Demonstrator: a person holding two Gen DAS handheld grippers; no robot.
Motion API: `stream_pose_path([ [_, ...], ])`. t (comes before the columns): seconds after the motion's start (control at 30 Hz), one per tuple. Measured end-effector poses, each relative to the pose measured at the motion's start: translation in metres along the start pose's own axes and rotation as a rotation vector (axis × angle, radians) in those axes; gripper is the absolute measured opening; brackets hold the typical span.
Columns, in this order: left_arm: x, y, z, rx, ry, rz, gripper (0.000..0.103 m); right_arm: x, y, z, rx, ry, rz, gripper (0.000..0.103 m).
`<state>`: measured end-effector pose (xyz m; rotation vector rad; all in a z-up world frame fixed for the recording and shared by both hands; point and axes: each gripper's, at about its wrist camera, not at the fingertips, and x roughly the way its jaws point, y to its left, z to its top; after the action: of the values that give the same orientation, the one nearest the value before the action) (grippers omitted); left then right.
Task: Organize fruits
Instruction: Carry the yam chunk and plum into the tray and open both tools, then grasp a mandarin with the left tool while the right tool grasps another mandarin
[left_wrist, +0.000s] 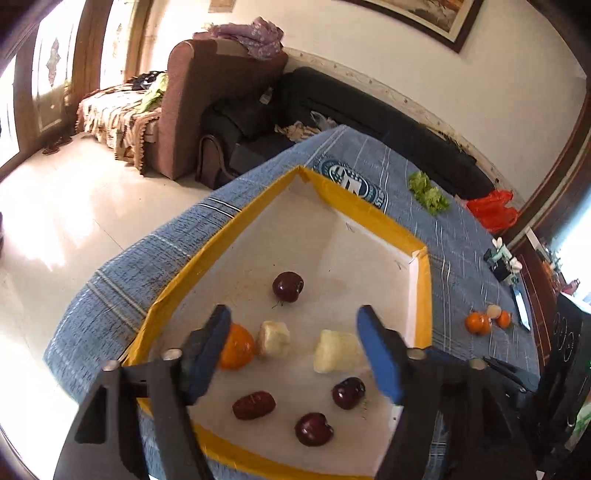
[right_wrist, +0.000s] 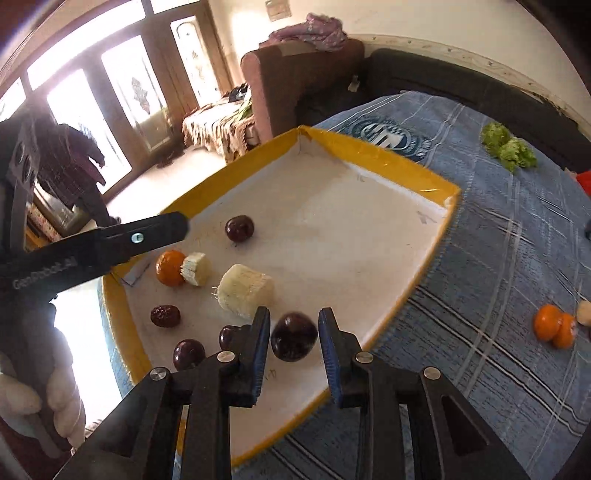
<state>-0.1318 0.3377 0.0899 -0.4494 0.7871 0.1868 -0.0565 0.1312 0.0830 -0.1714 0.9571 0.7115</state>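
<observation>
A white tray with a yellow rim (left_wrist: 421, 291) (right_wrist: 413, 291) lies on a blue cloth. In it lie dark cherries (left_wrist: 288, 286) (left_wrist: 348, 392) (left_wrist: 314, 429), a red date (left_wrist: 253, 405) (right_wrist: 165, 315), an orange (left_wrist: 238, 346) (right_wrist: 170, 267) and two pale cut pieces (left_wrist: 273, 339) (left_wrist: 337, 350). My left gripper (left_wrist: 295, 350) is open above the tray, empty. My right gripper (right_wrist: 293, 339) is open; a dark cherry (right_wrist: 294, 336) sits between its fingers, slightly blurred, with gaps on both sides.
On the cloth right of the tray lie two small oranges (left_wrist: 478, 323) (right_wrist: 554, 326) and a pale round fruit (left_wrist: 494, 311). Green lettuce (left_wrist: 428, 192) (right_wrist: 511, 147) lies farther back. A red bag (left_wrist: 493, 210) and a sofa (left_wrist: 207, 107) stand beyond the table.
</observation>
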Motion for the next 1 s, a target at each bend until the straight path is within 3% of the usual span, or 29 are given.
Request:
stream_pose_path([
  [0.03,-0.01,-0.004,-0.002,-0.014,-0.018,0.003,0.086,-0.012,-0.008,-0.003,0.024,-0.021,-0.005,0.032],
  [0.13,-0.035,-0.021,-0.012,-0.018,-0.049,-0.082,0.086,-0.039,-0.031,-0.013,0.096,-0.066,-0.019,0.033],
  [0.3,-0.056,-0.062,-0.027,0.042,-0.07,-0.162,0.086,-0.098,-0.097,-0.044,0.238,-0.15,-0.114,0.033],
  [0.5,-0.042,-0.117,-0.051,0.128,-0.009,-0.226,0.086,-0.155,-0.193,-0.09,0.405,-0.193,-0.289,0.035],
  [0.57,-0.036,-0.131,-0.055,0.167,-0.001,-0.221,0.077,-0.163,-0.215,-0.099,0.446,-0.199,-0.316,0.035],
  [0.67,-0.028,-0.144,-0.057,0.198,0.022,-0.222,0.052,-0.158,-0.247,-0.1,0.517,-0.202,-0.272,0.035],
  [0.7,-0.023,-0.148,-0.056,0.202,0.035,-0.222,0.049,-0.152,-0.254,-0.098,0.54,-0.201,-0.25,0.035],
  [0.83,-0.003,-0.158,-0.053,0.206,0.074,-0.213,0.048,-0.113,-0.28,-0.08,0.594,-0.159,-0.178,0.034],
  [1.0,0.02,-0.176,-0.051,0.261,0.097,-0.207,0.048,-0.068,-0.283,-0.048,0.588,-0.136,-0.14,0.035],
])
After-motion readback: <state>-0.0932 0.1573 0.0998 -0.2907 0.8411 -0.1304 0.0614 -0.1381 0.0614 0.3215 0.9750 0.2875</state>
